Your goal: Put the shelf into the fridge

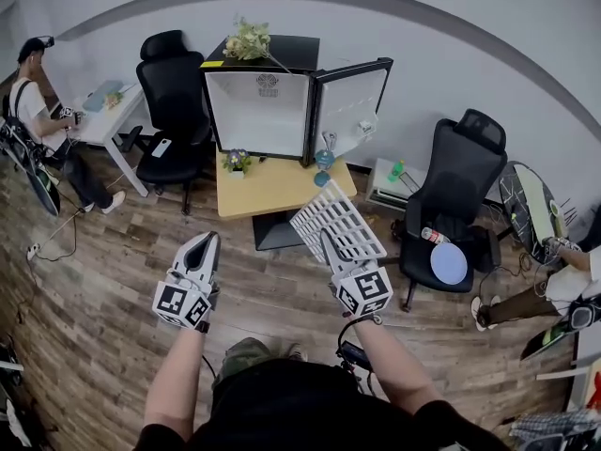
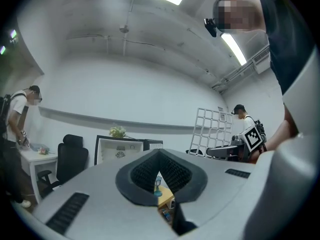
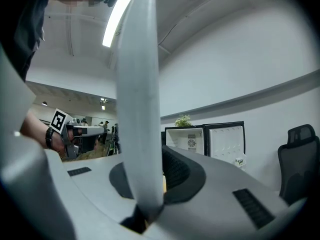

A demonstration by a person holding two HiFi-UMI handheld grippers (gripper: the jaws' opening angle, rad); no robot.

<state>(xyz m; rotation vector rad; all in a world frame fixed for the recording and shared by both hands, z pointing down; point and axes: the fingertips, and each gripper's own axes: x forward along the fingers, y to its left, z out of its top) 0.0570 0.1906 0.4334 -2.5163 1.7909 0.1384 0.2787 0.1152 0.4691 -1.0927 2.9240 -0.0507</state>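
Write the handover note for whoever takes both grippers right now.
Left gripper: shut, empty, held low.
Right gripper: shut on the white wire shelf, which is held up at a tilt.
Mini fridge: on the wooden table ahead, door open.
Done: shelf is in hand.
Left: carry it over and slide it into the fridge.

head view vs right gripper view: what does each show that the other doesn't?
Head view only: the shelf as a full white grid, and the plank floor. Right gripper view only: a ceiling light, and the shelf seen edge-on, clamped in the right gripper. Both: the open fridge with a plant on top, and the left gripper.
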